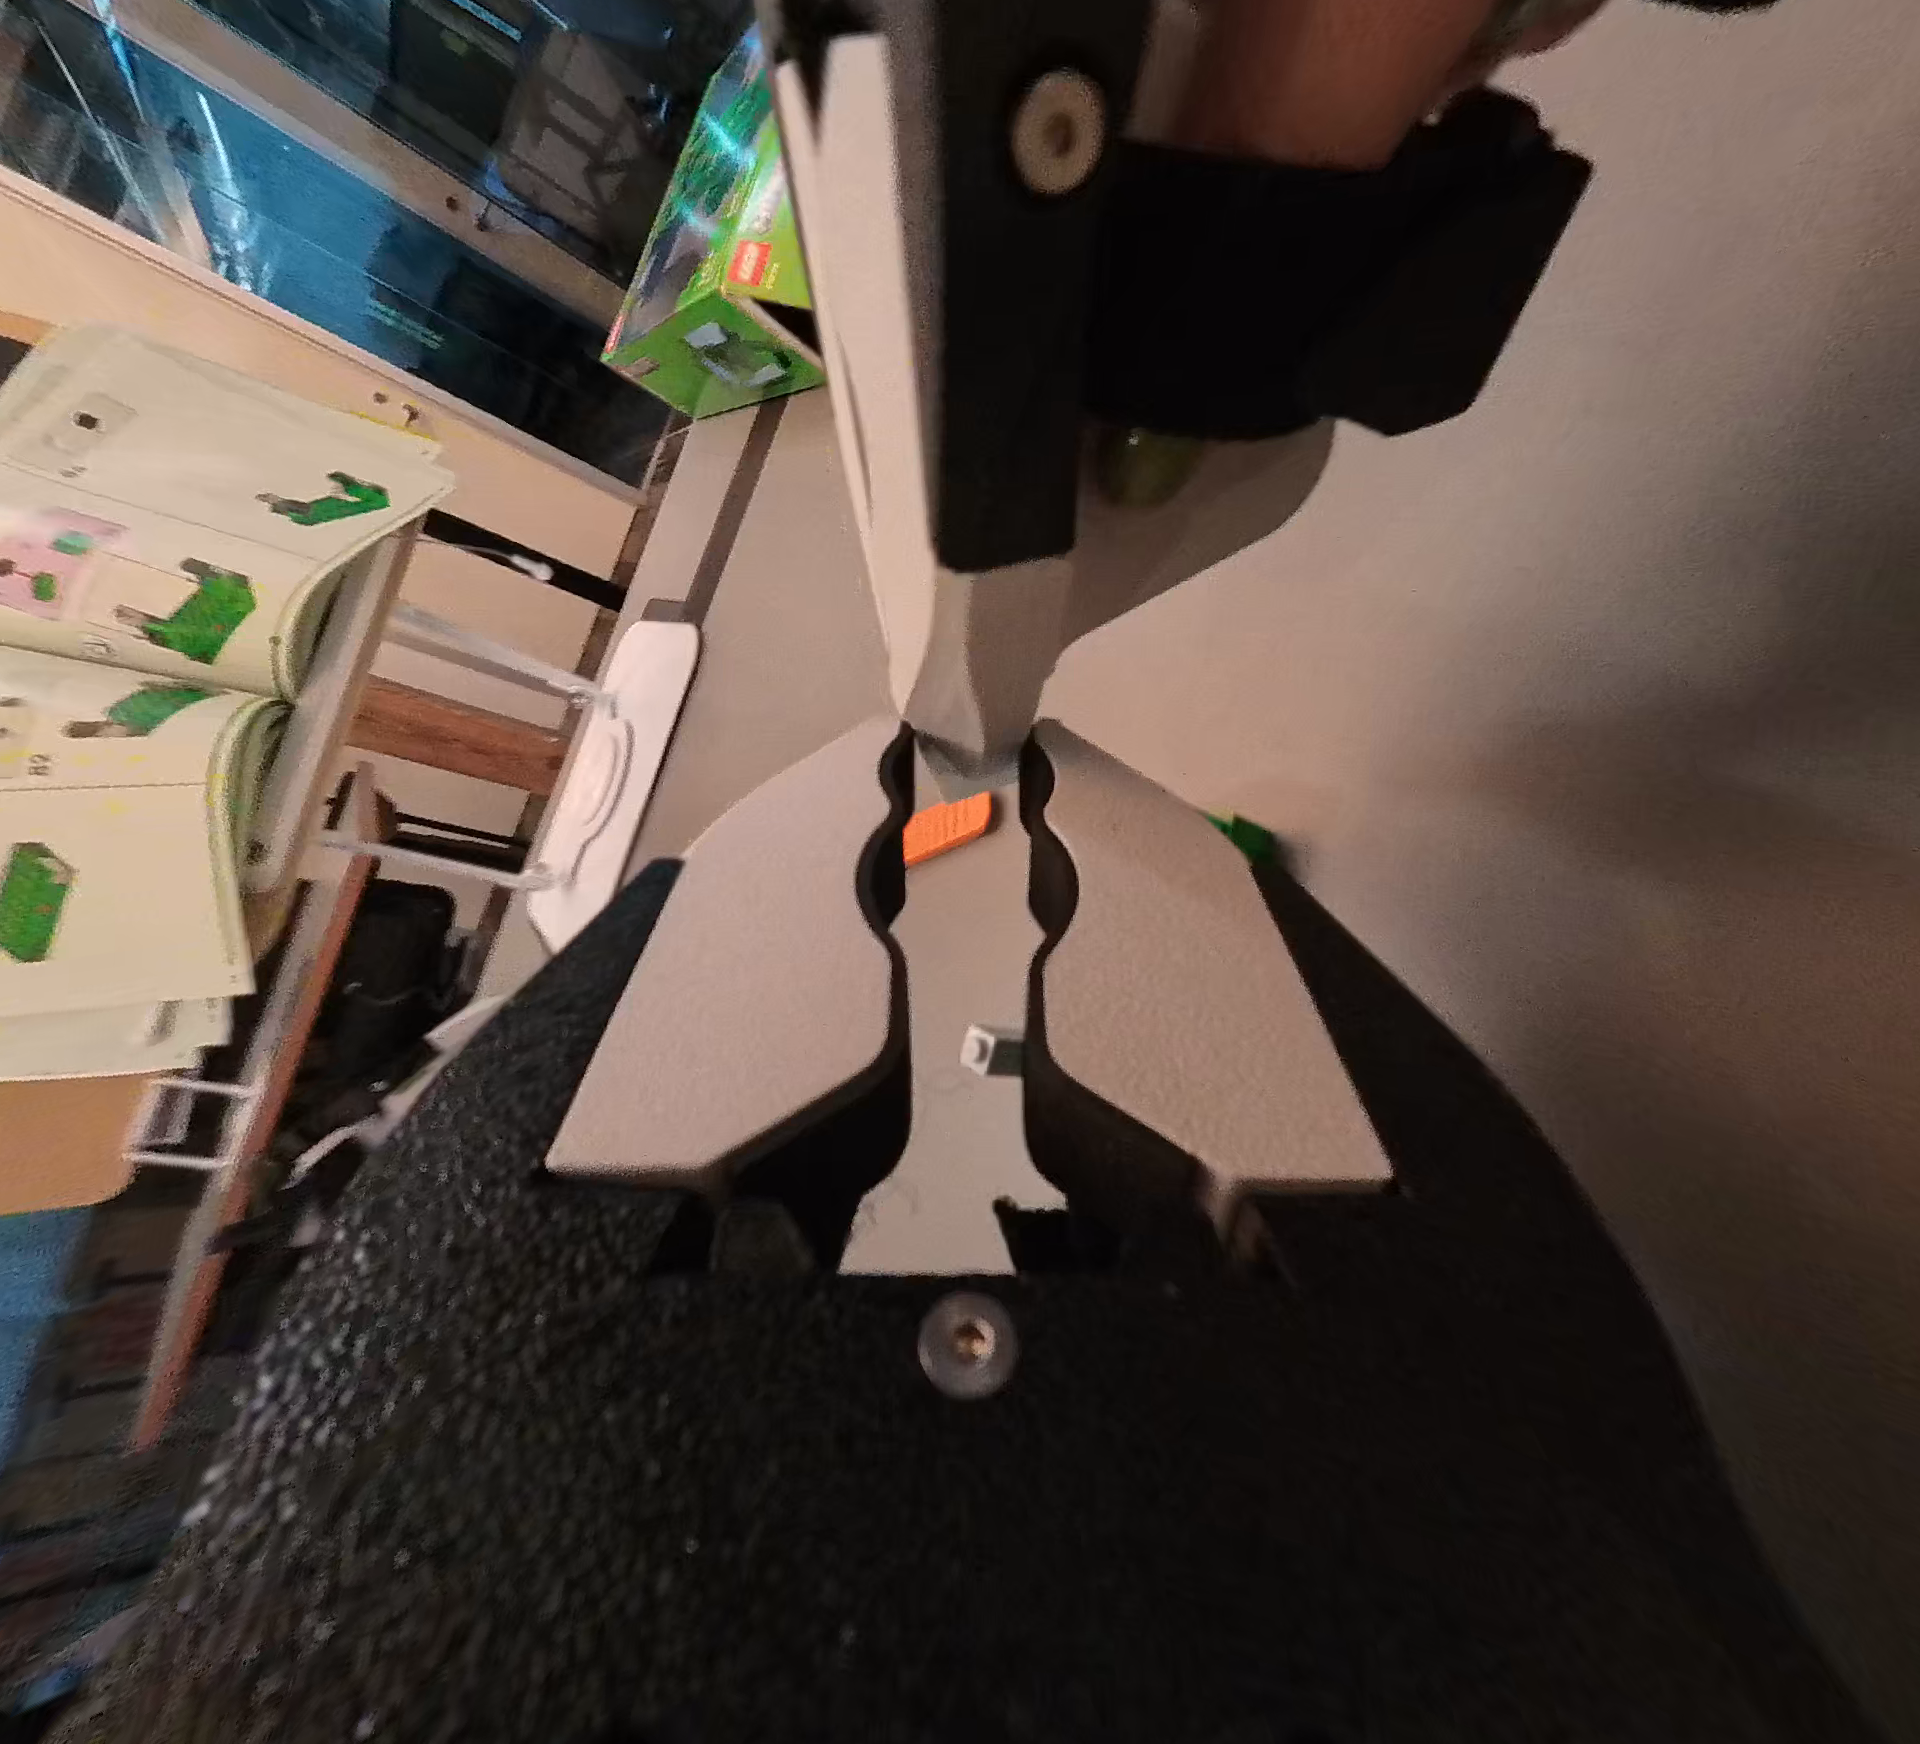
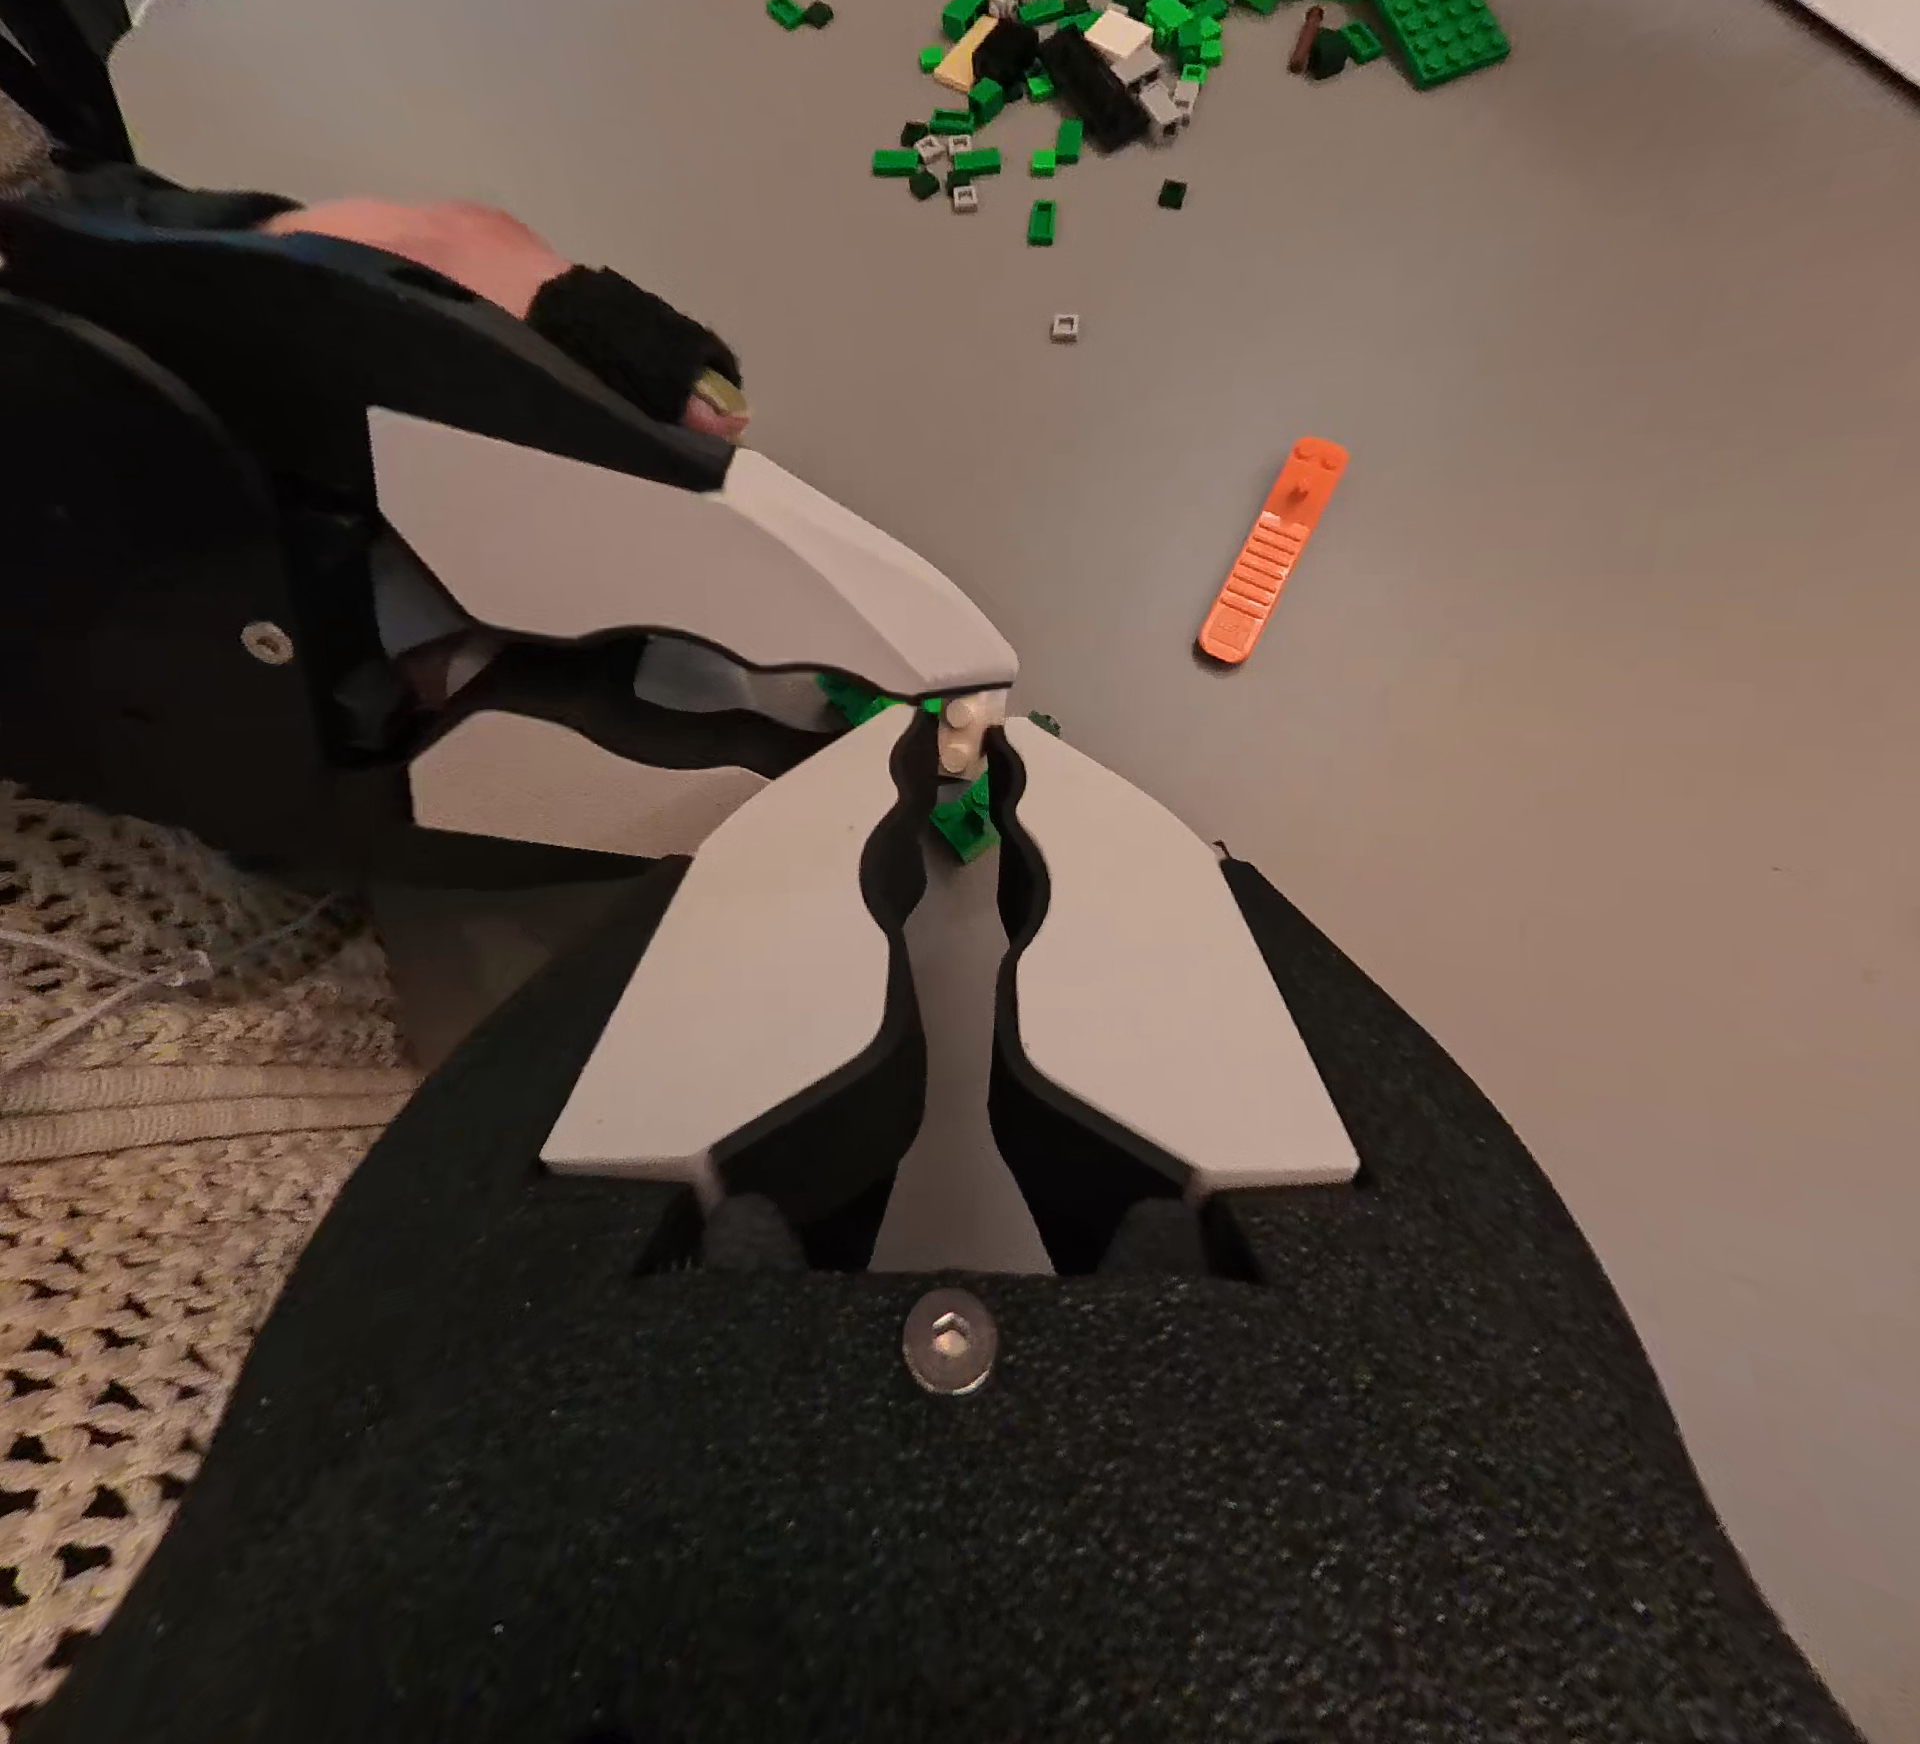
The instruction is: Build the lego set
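In the right wrist view my right gripper (image 2: 954,736) is shut on a small white brick (image 2: 961,726), studs facing me. My left gripper (image 2: 925,695) comes in from the left, its tips touching the top of that brick. Its jaws are closed around a green lego piece (image 2: 966,824), which shows between and below the tips. In the left wrist view my left gripper (image 1: 971,744) points at the table. The right gripper's (image 1: 964,754) tips come down between its fingertips and hide the bricks. A green corner (image 1: 1247,837) peeks out beside the right finger.
An orange brick separator (image 2: 1273,551) lies on the grey table (image 2: 1507,863) to the right. A pile of loose green, black and white bricks (image 2: 1143,11) lies farther back. A single grey stud piece (image 2: 1063,328) lies apart. An open instruction booklet (image 1: 156,603) and a green lego box (image 1: 717,281) stand beyond.
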Action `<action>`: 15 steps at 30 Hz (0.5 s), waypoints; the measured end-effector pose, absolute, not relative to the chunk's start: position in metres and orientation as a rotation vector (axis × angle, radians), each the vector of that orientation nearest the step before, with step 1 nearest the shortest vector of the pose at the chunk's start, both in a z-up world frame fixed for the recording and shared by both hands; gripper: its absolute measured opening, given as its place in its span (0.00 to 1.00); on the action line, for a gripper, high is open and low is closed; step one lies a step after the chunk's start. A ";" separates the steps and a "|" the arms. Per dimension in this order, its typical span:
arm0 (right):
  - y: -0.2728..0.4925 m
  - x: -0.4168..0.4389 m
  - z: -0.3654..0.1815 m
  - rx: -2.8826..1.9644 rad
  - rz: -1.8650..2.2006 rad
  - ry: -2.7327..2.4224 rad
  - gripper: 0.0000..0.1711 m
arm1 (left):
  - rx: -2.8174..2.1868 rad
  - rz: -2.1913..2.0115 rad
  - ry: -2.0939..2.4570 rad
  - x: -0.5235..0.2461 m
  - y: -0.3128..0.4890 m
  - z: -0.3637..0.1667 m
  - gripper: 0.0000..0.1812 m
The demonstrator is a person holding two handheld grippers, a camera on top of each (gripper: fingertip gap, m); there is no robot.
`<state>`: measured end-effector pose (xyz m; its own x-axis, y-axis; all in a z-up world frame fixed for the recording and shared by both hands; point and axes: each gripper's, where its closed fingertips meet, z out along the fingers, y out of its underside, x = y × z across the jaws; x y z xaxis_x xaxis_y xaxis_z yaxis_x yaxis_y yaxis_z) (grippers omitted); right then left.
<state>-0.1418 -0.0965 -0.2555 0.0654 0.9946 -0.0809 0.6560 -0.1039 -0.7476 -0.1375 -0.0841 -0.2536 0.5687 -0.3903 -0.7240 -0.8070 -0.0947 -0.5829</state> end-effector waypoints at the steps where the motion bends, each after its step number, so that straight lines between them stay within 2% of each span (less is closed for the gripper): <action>1: -0.094 -0.140 -0.254 -1.815 0.820 -1.628 0.05 | -1.716 0.414 0.979 -0.136 -0.085 -0.254 0.14; 4: -0.082 -0.131 -0.247 -1.806 0.825 -1.571 0.05 | -1.801 0.211 0.915 -0.143 -0.095 -0.258 0.37; 9: -0.082 -0.115 -0.256 -1.808 0.820 -1.601 0.05 | -2.060 -0.115 0.839 -0.177 -0.113 -0.298 0.55; 12: -0.091 -0.113 -0.267 -1.814 0.839 -1.641 0.05 | -2.150 -0.356 0.838 -0.170 -0.120 -0.319 0.60; 15: -0.099 -0.111 -0.273 -1.779 0.811 -1.690 0.05 | -2.178 -0.498 0.893 -0.153 -0.132 -0.324 0.58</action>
